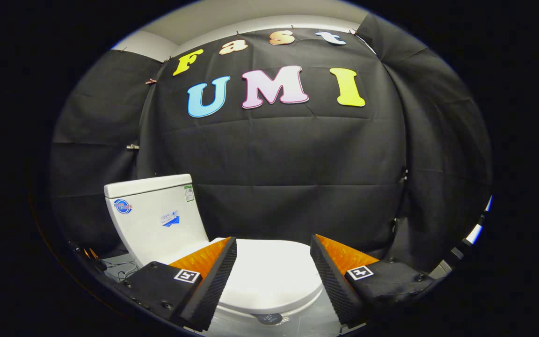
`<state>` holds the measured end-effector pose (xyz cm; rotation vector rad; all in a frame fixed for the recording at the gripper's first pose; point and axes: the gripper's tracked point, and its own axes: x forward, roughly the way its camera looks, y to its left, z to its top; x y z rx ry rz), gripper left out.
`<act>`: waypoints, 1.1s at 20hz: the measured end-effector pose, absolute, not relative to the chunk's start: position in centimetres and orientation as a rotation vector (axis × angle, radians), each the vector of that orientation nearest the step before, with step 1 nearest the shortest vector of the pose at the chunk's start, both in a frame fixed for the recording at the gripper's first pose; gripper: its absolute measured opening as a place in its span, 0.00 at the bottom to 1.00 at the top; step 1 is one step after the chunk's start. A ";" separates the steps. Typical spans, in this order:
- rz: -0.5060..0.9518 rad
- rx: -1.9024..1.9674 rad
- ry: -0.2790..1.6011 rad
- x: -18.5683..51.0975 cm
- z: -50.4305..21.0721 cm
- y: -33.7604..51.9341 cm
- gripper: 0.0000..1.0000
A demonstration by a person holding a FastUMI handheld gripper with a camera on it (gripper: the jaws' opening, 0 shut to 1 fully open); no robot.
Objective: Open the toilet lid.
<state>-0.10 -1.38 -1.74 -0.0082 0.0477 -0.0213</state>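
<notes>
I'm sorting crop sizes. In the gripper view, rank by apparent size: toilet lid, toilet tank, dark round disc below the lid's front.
1. toilet lid, between the open gripper fingers
2. toilet tank, looks close to the lid; unsure
3. dark round disc

White toilet lid and tank against black cloth wall.

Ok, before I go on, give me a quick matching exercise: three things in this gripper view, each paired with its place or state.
Things:
1. toilet lid
2. tank
3. gripper

Place or state:
A. fingers spread wide, touching nothing
B. closed, lying flat between and just beyond the fingers
C. upright at the back, against the black cloth wall

Pairs: 1-B, 2-C, 3-A
</notes>
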 end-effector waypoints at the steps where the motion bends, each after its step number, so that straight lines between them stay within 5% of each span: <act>1: -0.024 -0.013 0.052 -0.1 -1.9 -1.5 0.98; 7: -0.013 -0.014 0.116 -0.3 -4.2 -1.8 0.98; 22: -0.093 0.410 0.646 -3.8 -22.4 -4.9 0.97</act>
